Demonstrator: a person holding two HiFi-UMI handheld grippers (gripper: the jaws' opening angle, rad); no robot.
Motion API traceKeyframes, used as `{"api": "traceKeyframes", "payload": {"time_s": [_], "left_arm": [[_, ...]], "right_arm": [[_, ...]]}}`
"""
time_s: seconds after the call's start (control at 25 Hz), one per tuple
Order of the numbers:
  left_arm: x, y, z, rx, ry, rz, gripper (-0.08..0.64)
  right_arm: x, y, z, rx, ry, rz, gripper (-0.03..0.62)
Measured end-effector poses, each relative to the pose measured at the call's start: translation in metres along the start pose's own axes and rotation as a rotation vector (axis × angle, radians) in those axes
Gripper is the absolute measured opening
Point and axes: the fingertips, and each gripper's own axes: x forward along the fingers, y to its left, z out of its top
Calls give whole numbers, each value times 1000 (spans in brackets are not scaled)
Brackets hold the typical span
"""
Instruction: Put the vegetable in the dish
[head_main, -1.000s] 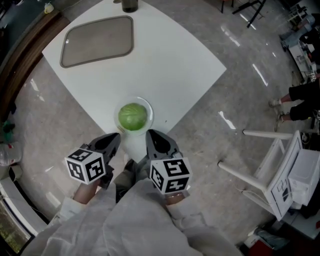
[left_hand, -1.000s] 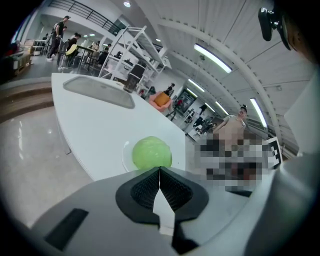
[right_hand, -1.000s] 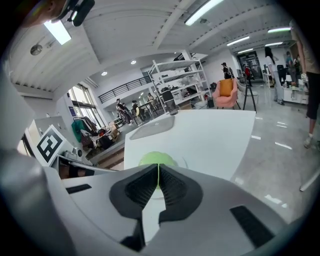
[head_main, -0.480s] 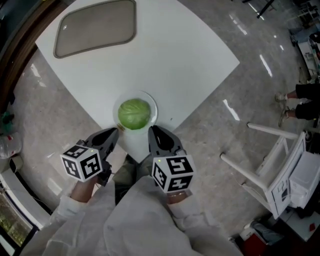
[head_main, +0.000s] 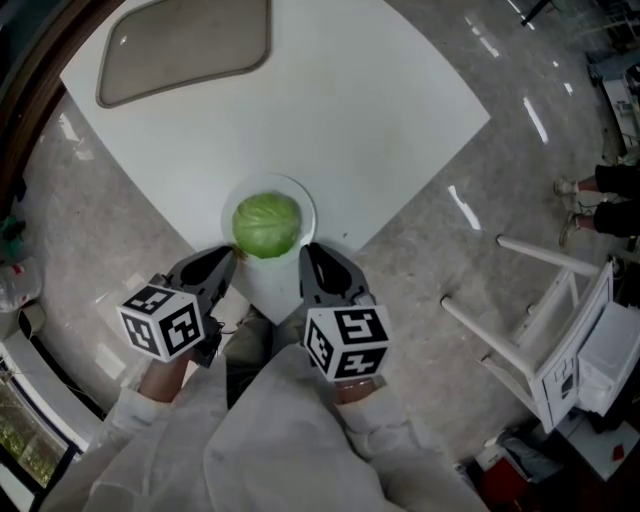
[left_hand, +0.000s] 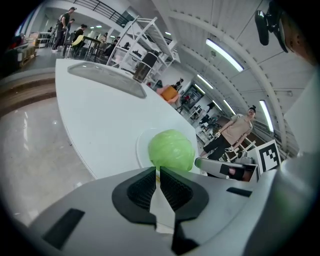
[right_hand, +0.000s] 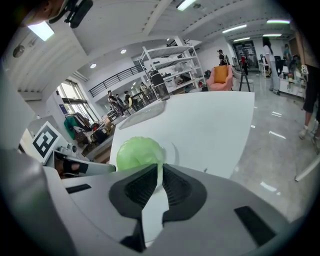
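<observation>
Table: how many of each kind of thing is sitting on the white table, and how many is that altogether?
Cabbage: 1
Dish: 1
Tray: 1
Dark cup: 1
Total: 4
</observation>
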Motion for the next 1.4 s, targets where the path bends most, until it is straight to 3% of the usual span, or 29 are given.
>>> {"api": "traceKeyframes", "payload": {"time_s": [0.2, 0.36, 0.68, 1.4], "left_arm": [[2, 9, 5, -10, -5, 43, 11], [2, 14, 8, -5, -10, 74, 15], [4, 20, 7, -44, 11, 96, 104], [8, 24, 5, -147, 17, 82, 106]], "right_arm": [[5, -5, -2, 14, 20, -14, 21], [9, -7, -7, 35, 51, -13, 77], [13, -13, -8, 62, 71, -26, 91], [19, -12, -15, 127, 118, 7, 117]]}}
